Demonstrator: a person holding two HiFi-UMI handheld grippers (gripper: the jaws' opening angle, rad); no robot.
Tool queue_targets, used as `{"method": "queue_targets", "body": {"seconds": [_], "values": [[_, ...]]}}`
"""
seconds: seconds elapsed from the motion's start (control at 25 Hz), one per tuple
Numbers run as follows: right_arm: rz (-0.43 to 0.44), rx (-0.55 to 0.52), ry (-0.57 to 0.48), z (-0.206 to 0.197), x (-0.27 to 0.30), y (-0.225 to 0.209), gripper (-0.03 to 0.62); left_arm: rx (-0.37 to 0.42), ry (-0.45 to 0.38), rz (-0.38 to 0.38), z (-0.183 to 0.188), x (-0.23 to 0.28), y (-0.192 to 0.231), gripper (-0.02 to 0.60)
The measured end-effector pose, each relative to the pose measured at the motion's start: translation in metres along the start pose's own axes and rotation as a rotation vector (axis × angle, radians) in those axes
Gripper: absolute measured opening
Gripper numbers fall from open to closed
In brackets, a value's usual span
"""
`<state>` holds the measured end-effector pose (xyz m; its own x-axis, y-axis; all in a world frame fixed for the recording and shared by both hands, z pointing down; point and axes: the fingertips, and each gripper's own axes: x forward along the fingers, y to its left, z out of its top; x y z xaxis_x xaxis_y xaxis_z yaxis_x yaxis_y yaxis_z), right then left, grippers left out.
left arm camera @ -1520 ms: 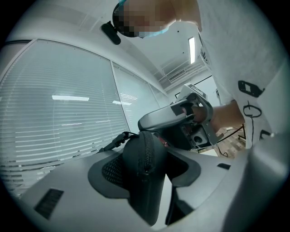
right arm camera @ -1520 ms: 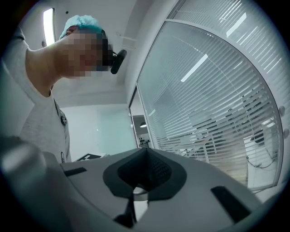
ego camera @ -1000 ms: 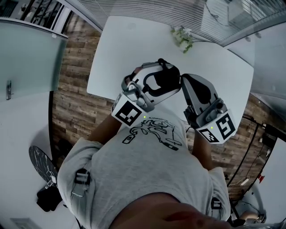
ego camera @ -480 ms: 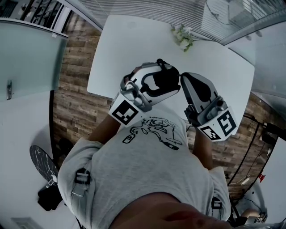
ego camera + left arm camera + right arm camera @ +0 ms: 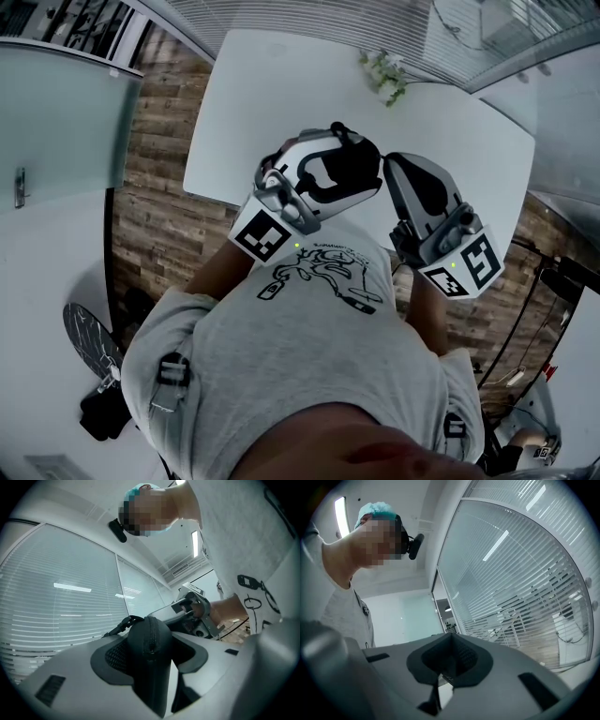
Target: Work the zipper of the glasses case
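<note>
Right tool [image 5: 385, 161] nudged rightward, clenched, left tool [image 5: 151, 626] grasping glasses case [image 5: 148, 667] lengthwise, zipper [image 5: 151, 639] upward

One glasses case [image 5: 150, 645] is showing; two grippers, the left gripper [image 5: 330, 161] and the right gripper [image 5: 394, 169]; one plant [image 5: 382, 79] is lying at the far edge of one surface [image 5: 246, 112].

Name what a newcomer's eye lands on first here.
The black zippered glasses case clamped in the left gripper, held over the white table, draws the eye first. The right gripper, jaws shut, points its tip at the case's end. A small green plant sprig lies at the table's far edge.
</note>
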<state>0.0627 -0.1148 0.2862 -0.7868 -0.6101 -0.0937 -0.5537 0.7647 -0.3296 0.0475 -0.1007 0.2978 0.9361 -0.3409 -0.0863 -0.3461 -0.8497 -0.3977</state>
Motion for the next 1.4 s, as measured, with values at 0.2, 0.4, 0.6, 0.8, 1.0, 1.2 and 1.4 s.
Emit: {"method": "queue_targets", "body": {"seconds": [0.2, 0.4, 0.6, 0.8, 1.0, 1.2, 1.4], "values": [[0.013, 0.038, -0.004, -0.004, 0.0, -0.002, 0.007, -0.027, -0.053, -0.01, 0.006, -0.005, -0.001, 0.239], [0.01, 0.052, 0.004, -0.007, 0.001, -0.002, 0.008, -0.036, -0.076, -0.021, 0.013, -0.011, -0.001, 0.239], [0.013, 0.066, 0.015, -0.008, 0.005, 0.003, 0.008, -0.042, -0.099, -0.026, 0.022, -0.02, 0.002, 0.239], [-0.005, 0.069, 0.034, -0.015, 0.004, -0.005, 0.006, -0.071, -0.133, -0.023, 0.027, -0.02, 0.003, 0.239], [-0.018, 0.088, 0.039, -0.021, 0.004, -0.011, 0.006, -0.094, -0.16, -0.027, 0.034, -0.019, 0.004, 0.239], [-0.012, 0.085, 0.037, -0.02, 0.003, -0.012, 0.006, -0.118, -0.182, -0.034, 0.041, -0.018, 0.006, 0.239], [-0.029, 0.08, 0.054, -0.025, 0.001, -0.017, 0.006, -0.137, -0.212, -0.035, 0.044, -0.02, 0.006, 0.239]]}}
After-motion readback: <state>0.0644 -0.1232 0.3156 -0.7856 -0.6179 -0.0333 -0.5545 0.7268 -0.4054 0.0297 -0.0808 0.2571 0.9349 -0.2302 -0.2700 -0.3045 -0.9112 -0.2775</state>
